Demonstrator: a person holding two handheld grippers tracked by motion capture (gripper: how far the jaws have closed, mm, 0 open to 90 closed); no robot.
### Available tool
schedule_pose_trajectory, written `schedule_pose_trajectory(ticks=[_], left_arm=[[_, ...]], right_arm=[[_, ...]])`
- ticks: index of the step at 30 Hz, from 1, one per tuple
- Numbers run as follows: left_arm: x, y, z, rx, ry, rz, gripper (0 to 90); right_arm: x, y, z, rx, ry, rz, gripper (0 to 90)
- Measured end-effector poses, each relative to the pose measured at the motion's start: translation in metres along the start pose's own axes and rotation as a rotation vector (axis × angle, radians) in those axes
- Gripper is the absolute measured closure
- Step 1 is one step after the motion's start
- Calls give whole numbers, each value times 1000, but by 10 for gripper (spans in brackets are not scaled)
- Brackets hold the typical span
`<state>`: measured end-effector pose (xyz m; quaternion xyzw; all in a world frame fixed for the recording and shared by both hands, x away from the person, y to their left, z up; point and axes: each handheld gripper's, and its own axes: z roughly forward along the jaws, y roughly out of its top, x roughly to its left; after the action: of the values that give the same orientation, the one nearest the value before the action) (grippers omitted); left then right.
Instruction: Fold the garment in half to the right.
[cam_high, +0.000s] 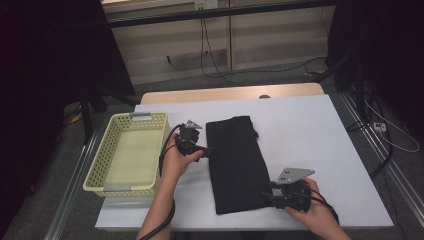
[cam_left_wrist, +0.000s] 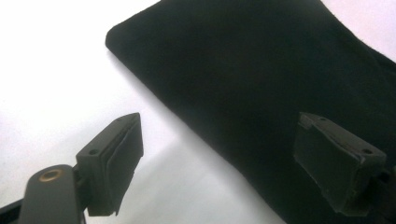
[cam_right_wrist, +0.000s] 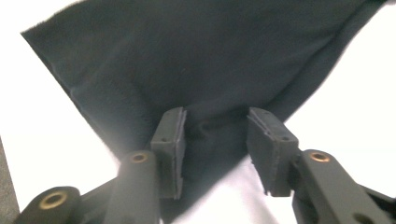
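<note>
The black cloth (cam_high: 236, 162) lies folded flat in the middle of the surface (cam_high: 320, 135), its long axis running from the person's near edge toward the far edge. Both tools sit at its long sides. The left tool (cam_high: 206, 150) rests at the cloth's left edge, about halfway along it, and the right tool (cam_high: 268, 192) at the near right corner.

In the left gripper view the left tool (cam_left_wrist: 218, 154) is released, jaws wide: one pad stands over the bare surface (cam_left_wrist: 56, 79), the other over the cloth (cam_left_wrist: 243, 70), so the edge runs between them without being pinched. In the right gripper view the right tool (cam_right_wrist: 214, 144) straddles a corner of the cloth (cam_right_wrist: 187, 56), with fabric between the pads (cam_right_wrist: 170, 140). The jaws are partly drawn in, yet a gap shows on each side of the fabric, so the corner does not look clenched.

The right hand is the nearer to a grasp. Its corner points toward the person, so the likely next move is a pinch there, then a lift along the long axis.

A pale yellow perforated basket (cam_high: 96, 170) stands empty just left of the left hand, its long axis parallel to the cloth. The surface is white; beyond it are a wooden strip, cables on a grey floor and dark screens at both sides.
</note>
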<state>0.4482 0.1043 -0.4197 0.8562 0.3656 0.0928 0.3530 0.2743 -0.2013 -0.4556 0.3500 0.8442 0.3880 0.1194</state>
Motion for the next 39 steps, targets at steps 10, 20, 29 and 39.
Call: schedule_pose_trajectory(ticks=[10, 20, 29, 39], left_arm=[[2, 0, -2, -4, 2, -3, 167], [3, -1, -5, -7, 5, -7, 167], [2, -1, -5, -10, 5, -11, 167], [3, -2, -4, 5, 7, -4, 166]], right_arm=[[2, 2, -27, -64, 13, 39, 877], [-5, -11, -23, -5, 10, 67, 888], [-3, -8, -26, -20, -7, 53, 771], [13, 19, -1, -68, 72, -69, 518]])
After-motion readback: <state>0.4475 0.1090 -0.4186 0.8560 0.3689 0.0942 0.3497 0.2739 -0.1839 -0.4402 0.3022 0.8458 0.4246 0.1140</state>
